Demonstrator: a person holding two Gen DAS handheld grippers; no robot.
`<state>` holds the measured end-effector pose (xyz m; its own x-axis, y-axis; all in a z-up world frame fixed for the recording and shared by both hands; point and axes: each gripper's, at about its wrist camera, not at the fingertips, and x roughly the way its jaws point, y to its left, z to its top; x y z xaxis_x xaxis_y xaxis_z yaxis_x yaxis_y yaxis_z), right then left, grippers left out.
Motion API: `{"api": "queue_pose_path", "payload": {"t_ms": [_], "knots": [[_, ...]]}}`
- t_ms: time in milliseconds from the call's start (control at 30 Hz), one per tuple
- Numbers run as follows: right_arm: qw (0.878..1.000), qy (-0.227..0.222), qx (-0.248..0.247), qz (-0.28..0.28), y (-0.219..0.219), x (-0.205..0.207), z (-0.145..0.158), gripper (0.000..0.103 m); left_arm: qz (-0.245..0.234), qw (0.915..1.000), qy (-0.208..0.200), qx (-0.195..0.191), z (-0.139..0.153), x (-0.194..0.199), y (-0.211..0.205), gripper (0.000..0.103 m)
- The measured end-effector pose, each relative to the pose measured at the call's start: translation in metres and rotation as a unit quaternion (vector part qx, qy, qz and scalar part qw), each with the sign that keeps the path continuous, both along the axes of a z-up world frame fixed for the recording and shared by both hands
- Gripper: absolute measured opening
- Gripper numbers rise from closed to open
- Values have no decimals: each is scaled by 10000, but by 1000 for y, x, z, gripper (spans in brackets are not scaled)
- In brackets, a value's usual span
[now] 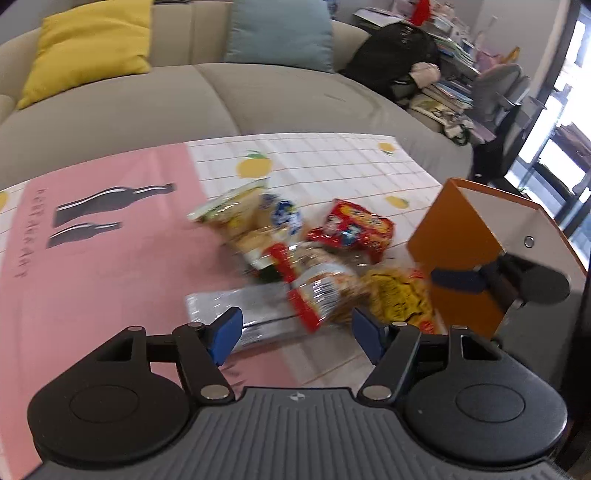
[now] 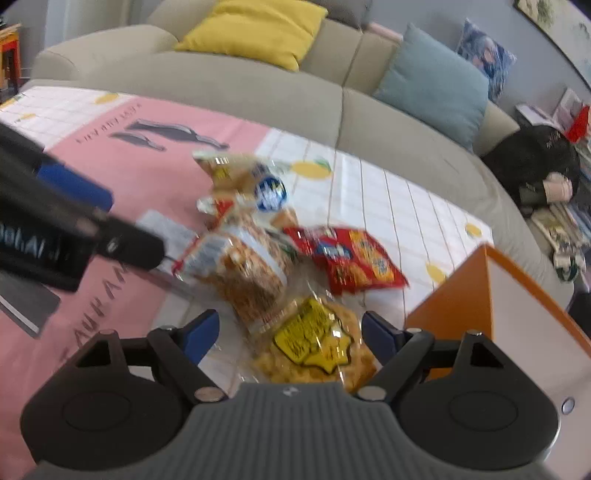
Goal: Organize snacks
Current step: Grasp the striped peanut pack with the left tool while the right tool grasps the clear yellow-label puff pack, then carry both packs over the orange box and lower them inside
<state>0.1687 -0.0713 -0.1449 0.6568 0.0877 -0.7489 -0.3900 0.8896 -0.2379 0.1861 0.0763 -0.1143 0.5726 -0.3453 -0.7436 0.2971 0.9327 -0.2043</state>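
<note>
The left gripper (image 1: 295, 332) and the right gripper (image 2: 289, 334) both hover with jaws spread, gripping nothing. Snack packets (image 1: 325, 284) lie heaped on the desk (image 1: 110, 258) beside an orange box (image 1: 458, 258).

Both wrist views (close, angled down) share the snack pile (image 1: 306, 258).

Beige sofa (image 1: 280, 99), yellow cushion (image 1: 88, 48), teal cushion (image 1: 280, 33), bright window (image 1: 565, 147), cluttered shelves (image 1: 454, 48)

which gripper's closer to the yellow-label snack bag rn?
Right. The right gripper hangs open just above the yellow-label snack bag, which sits between its fingers. The left gripper is off to the side, over the red-trimmed clear packet.
</note>
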Motion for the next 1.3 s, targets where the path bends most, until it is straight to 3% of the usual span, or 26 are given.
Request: {"api": "queue_pose_path", "payload": {"t_ms": [133, 367, 567, 700, 867, 967, 1167, 1300], "knots": [[9999, 47, -120, -54, -2, -1, -9, 83, -91, 9999, 109, -49, -7, 14, -18, 79], [9996, 228, -15, -165, -6, 3, -19, 88, 273, 9986, 389, -217, -16, 36, -26, 75], [9992, 326, -63, -221, -6, 2, -27, 83, 441, 9970, 564, -293, -23, 41, -25, 50], [9993, 277, -98, -235, -6, 0, -26, 75, 556, 9957, 614, -408, -22, 40, -22, 36], [9994, 226, -57, -256, -7, -1, -22, 58, 655, 9959, 510, -353, -17, 31, -19, 28], [9994, 175, -18, -289, -9, -1, -18, 45, 748, 9955, 466, -346, -12, 25, -14, 25], [9995, 135, 151, -238, -6, -10, -10, 30, 862, 9950, 413, -299, -3, 9, -7, 23], [9987, 213, 415, -201, -6, -14, 2, 26, 894, 9947, 446, -246, 3, -1, -4, 22]]}}
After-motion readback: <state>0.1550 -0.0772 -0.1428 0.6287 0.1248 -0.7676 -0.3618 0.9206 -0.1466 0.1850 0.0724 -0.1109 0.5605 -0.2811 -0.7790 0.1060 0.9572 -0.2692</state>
